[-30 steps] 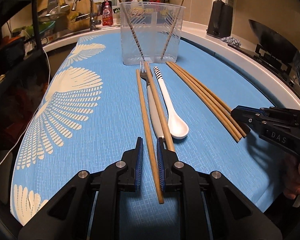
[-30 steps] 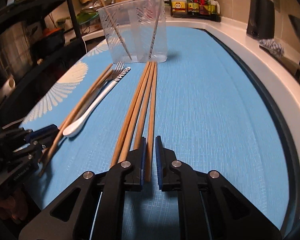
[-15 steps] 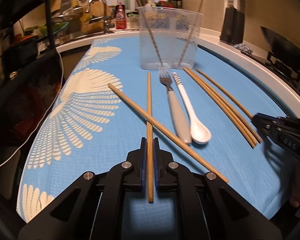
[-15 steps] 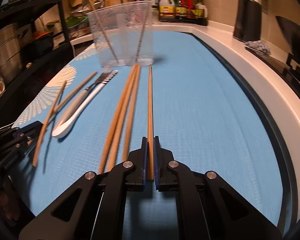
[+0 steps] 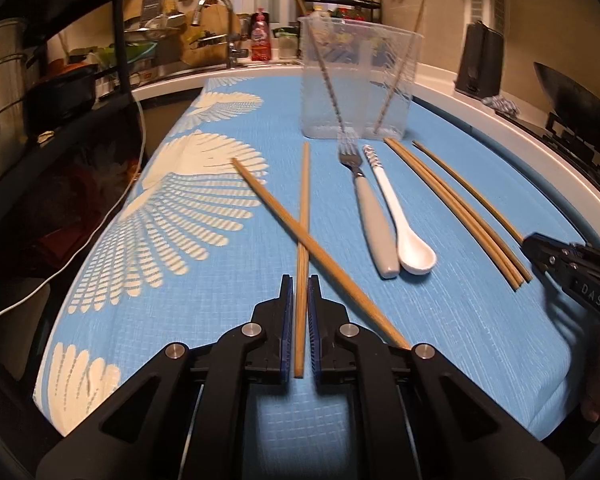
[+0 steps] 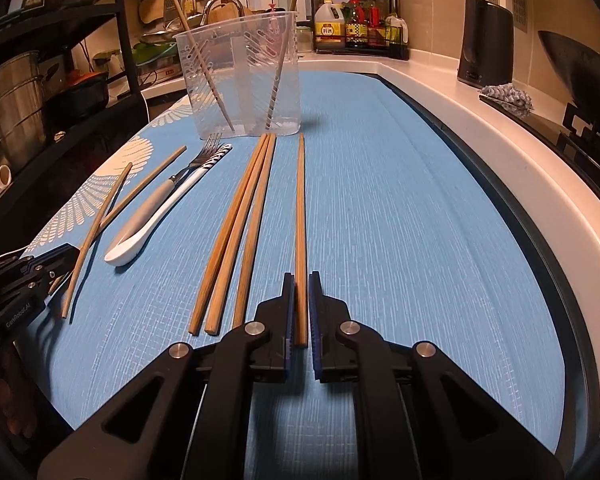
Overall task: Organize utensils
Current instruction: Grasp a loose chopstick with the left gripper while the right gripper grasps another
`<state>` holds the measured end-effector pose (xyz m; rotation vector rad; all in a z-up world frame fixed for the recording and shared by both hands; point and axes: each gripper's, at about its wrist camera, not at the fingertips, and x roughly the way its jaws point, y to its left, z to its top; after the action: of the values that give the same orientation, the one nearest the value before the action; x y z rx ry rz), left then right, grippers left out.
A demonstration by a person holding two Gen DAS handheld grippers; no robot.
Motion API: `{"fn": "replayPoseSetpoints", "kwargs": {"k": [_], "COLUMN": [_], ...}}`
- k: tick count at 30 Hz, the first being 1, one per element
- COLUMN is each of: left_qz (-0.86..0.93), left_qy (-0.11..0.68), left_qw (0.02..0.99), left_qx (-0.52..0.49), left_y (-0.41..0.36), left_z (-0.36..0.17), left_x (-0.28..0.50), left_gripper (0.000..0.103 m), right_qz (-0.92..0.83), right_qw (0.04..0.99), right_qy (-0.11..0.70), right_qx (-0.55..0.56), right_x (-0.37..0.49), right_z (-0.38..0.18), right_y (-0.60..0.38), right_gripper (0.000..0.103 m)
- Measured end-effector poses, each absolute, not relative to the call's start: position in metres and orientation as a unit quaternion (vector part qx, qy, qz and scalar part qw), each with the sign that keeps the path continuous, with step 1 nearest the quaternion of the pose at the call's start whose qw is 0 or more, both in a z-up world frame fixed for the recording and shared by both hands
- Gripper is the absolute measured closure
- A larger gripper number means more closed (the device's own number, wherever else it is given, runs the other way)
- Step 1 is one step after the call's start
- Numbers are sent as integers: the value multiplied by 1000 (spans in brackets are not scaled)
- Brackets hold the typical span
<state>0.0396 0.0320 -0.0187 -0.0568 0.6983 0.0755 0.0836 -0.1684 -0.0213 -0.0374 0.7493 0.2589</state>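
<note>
Both claws are clamped, each on one chopstick: left claw (image 5: 299, 308) on a chopstick (image 5: 302, 240) crossing a loose one, right claw (image 6: 299, 304) on a chopstick (image 6: 300, 216) beside three others. I should lift each cleanly, then tip it into the clear holder (image 6: 244, 80) at the desk's far end. Both claws point steeply downward.

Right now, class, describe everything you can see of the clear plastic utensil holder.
The clear plastic utensil holder is a tall translucent tub with moulded chevron ribs and an inner divider. It stands upright at the far end of the blue patterned cloth. Two wooden chopsticks lean inside, one per compartment. A fork's tines lie at its base.
</note>
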Motion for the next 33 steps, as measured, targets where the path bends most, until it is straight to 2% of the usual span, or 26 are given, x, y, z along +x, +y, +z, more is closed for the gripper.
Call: {"fn": "replayPoseSetpoints", "kwargs": {"k": [4,6,15,16,18,25,30,33], "left_qz": [30,8,54,56,65,89,87,90], "left_qy": [300,301,336,337,335,344,295,305], "left_qw": [953,953,940,939,939,934,951,948], "left_qx": [-37,-21,26,31,34,31,24,14], "left_y": [31,18,3,3,5,17,21,26], "left_z": [-2,-3,-19,-20,-18,-19,-1,-6], "left_x": [31,32,35,34,33,31,30,44], "left_gripper": [92,67,66,67,83,97,97,97], "right_qz": [128,129,131,130,130,131,131,130], "right_qw": [923,923,922,922,922,922,922,923], "right_qy": [363,363,364,364,364,365,365,363], "right_qx": [-18,-18,-16,-16,-16,-14,-7,-5], "right_x": [82,83,81,81,81,81,83,84], "right_z": [-22,-21,-22,-22,-22,-22,-22,-22], "right_y": [-170,-170,-170,-169,-170,-169,-169,-170], "right_gripper": [95,95,95,95,95,95,95,95]}}
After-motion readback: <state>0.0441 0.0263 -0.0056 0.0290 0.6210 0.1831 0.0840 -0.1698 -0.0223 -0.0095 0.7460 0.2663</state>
